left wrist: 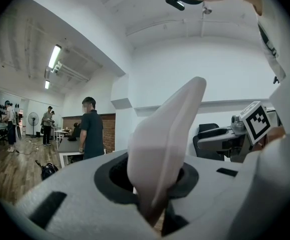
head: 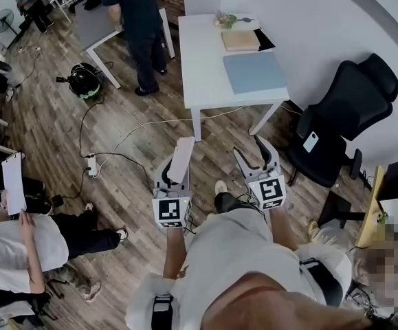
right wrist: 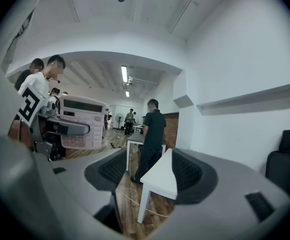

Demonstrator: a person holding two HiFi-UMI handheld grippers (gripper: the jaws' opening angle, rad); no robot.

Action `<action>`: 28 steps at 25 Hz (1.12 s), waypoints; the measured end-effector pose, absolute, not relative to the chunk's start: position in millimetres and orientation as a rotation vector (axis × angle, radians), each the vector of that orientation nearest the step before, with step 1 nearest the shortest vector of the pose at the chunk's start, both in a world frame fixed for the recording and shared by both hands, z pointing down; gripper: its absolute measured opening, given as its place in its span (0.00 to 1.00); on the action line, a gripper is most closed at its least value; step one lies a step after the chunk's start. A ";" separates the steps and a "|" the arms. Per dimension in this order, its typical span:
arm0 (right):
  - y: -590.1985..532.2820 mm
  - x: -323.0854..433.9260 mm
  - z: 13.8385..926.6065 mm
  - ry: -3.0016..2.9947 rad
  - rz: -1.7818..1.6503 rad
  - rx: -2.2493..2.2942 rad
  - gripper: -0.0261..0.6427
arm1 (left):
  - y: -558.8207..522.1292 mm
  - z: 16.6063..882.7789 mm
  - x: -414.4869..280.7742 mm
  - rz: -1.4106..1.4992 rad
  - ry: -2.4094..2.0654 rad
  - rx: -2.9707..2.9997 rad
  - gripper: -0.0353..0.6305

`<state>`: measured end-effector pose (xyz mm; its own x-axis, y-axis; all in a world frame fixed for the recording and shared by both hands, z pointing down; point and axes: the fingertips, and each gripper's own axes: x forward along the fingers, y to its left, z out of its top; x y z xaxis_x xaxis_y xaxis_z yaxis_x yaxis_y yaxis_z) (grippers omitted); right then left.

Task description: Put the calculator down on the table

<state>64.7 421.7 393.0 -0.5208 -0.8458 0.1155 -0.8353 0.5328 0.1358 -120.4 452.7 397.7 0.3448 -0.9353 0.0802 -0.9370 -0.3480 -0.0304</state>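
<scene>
Head view: my left gripper (head: 172, 175) sits just left of centre, its jaws clamped on the calculator (head: 182, 158). The calculator sticks out past the jaws toward the top of the frame and hangs in the air over the wood floor (head: 126, 153), well apart from the table (head: 205, 60). The right gripper (head: 256, 158) is just beside it, right of centre, with its jaws apart and nothing between them.

The table is white and stands in the upper middle of the frame. A blue folder (head: 254, 72) and a tan book (head: 240, 40) lie on its right half. A black chair (head: 343, 112) stands at the right, near the table's corner. A person in dark clothes (head: 135, 19) stands at the table's left edge, and another sits at the lower left holding a sheet.

In the left gripper view I see the calculator edge-on in the middle of the frame, leaning to the right, with the pads pressing on its lower end. In the right gripper view the open jaws frame the table's corner low in the centre, and the calculator's keys and display show at the left
</scene>
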 end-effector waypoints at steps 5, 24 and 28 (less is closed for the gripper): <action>380.8 72.0 390.3 -2.614 -0.102 1.414 0.44 | 412.6 384.8 -111.7 0.117 -1.807 2.565 0.18; 284.0 93.7 387.2 -2.686 -0.088 1.335 0.44 | 328.1 378.1 -88.6 0.165 -1.899 2.525 0.18; 270.7 91.5 390.0 -2.688 -0.091 1.331 0.44 | 312.3 380.1 -90.0 0.164 -1.900 2.523 0.18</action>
<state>91.5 270.7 390.0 -0.5986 -0.7949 0.0992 -0.7864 0.6067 0.1164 -90.0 312.3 380.1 0.2729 -0.9595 0.0701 -0.9573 -0.2781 -0.0789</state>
